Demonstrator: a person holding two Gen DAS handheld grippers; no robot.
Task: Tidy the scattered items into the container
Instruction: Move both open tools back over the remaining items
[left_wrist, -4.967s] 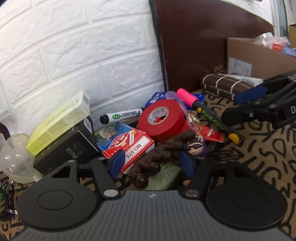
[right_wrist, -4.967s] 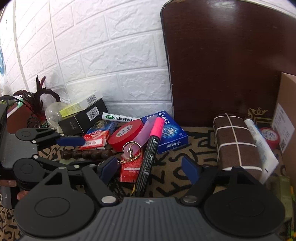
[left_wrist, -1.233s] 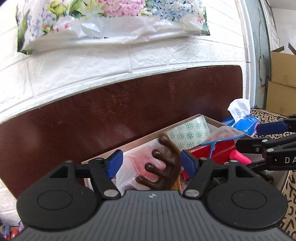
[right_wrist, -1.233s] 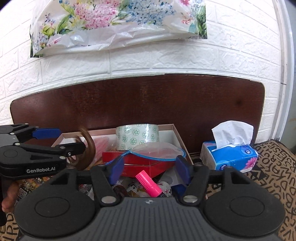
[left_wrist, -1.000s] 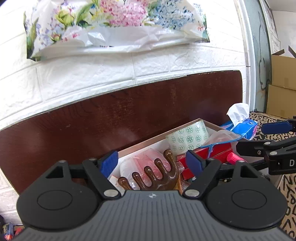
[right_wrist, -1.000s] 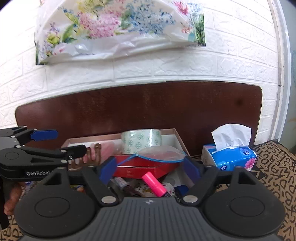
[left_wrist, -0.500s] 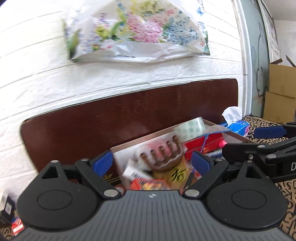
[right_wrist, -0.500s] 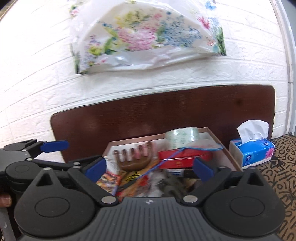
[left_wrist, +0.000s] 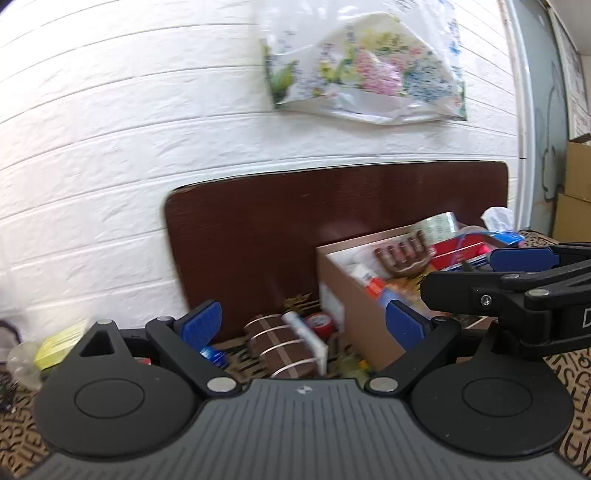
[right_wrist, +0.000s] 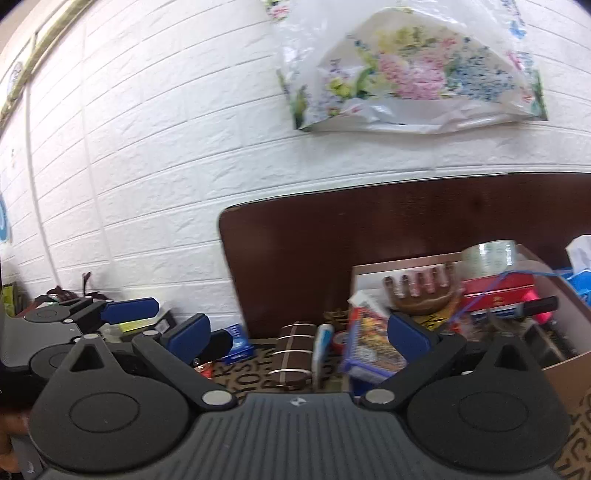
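Released since the earlier frame, the wooden comb (left_wrist: 402, 254) lies in the cardboard box (left_wrist: 347, 291); both grippers' fingers (left_wrist: 201, 325) are spread empty, and the brown pouch (left_wrist: 280, 349) at lower centre should be approached squarely.

1. The brown wooden comb (left_wrist: 404, 254), gripped five seconds ago, now lies in the cardboard box (left_wrist: 354, 295).
2. The pink marker (right_wrist: 535, 299) lies there too.
3. Both hand-held grippers, left (left_wrist: 303, 323) and right (right_wrist: 297, 332), have spread empty and drawn back.

Place: we see a home room.
Signs: white brick-pattern wall (right_wrist: 147, 166), dark wooden headboard (left_wrist: 295, 229), floral bag (right_wrist: 406, 74), tissue box (left_wrist: 502, 236).
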